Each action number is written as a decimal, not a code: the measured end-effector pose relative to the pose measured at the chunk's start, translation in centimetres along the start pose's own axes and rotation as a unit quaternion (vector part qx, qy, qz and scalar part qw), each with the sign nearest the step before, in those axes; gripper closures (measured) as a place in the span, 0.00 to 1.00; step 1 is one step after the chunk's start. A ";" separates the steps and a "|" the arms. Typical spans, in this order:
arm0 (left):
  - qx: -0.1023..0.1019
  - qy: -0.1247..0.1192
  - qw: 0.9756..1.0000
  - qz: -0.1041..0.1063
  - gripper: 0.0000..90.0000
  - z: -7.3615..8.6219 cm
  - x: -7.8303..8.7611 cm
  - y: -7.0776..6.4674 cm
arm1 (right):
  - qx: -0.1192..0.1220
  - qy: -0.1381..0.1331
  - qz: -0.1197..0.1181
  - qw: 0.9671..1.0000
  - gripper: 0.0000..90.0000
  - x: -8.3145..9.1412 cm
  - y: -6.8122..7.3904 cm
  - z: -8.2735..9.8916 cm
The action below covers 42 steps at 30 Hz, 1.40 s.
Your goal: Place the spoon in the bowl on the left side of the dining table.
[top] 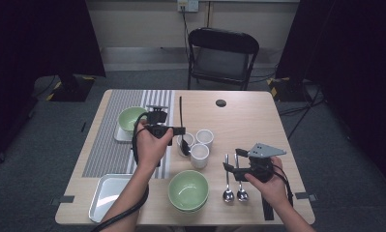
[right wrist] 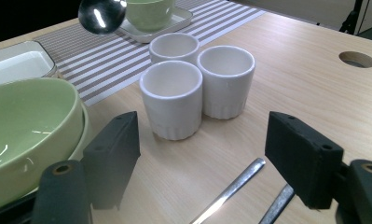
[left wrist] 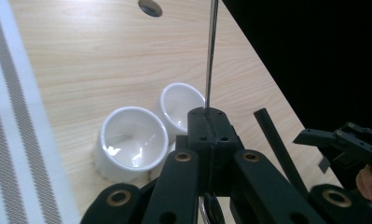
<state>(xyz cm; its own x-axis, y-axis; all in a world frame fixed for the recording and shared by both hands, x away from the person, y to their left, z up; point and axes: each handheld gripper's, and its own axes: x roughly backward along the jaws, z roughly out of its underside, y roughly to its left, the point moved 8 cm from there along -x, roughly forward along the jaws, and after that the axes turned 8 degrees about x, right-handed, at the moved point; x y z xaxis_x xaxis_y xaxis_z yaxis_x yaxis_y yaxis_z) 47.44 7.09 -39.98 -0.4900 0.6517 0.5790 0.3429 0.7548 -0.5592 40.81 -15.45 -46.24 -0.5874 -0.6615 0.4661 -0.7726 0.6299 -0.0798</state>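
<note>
**Spoon in the air, two more to go**

High view: the left gripper (top: 179, 130), in the middle of the frame, is clamped tight on a spoon (top: 181, 110) that sticks up above three white cups (top: 199, 155). The right gripper (top: 235, 167), lower right, hangs wide open with nothing in it, over two spoons on the table (top: 227, 181).

Left gripper view: the spoon handle (left wrist: 210, 56) runs up from the closed jaws.

Right gripper view: the open jaws sit on both sides of the two handles (right wrist: 230, 189). Next, I think, it must drop and squeeze just one.
</note>
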 end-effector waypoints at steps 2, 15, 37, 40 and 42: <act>-0.004 -0.004 1.000 -0.009 1.00 -0.2 0.3 0.4 | 0.000 0.006 0.003 1.000 0.29 0.1 -0.2 0.4; 0.009 -0.017 0.999 -0.043 1.00 -1.1 1.9 3.2 | 0.005 0.043 0.012 0.999 0.28 0.3 -0.9 2.4; 0.019 -0.030 0.997 -0.069 1.00 -2.0 2.9 5.9 | -0.020 0.078 0.011 0.997 0.19 0.6 -1.8 5.3; 0.020 -0.032 0.996 -0.076 1.00 -2.3 3.1 6.3 | -0.020 0.075 0.019 0.997 0.18 0.9 -2.1 5.3; 0.021 -0.032 0.996 -0.081 1.00 -2.4 3.1 6.6 | -0.021 0.074 0.020 0.997 0.18 0.9 -2.2 5.4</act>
<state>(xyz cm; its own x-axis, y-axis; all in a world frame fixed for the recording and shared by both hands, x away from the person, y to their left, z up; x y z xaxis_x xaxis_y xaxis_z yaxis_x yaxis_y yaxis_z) 50.10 14.27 -40.45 -0.5863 0.5144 0.6258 0.2220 0.8450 -0.4866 40.70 -19.68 -50.41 -0.5741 -0.5698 0.5880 -0.7358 0.6740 -0.0652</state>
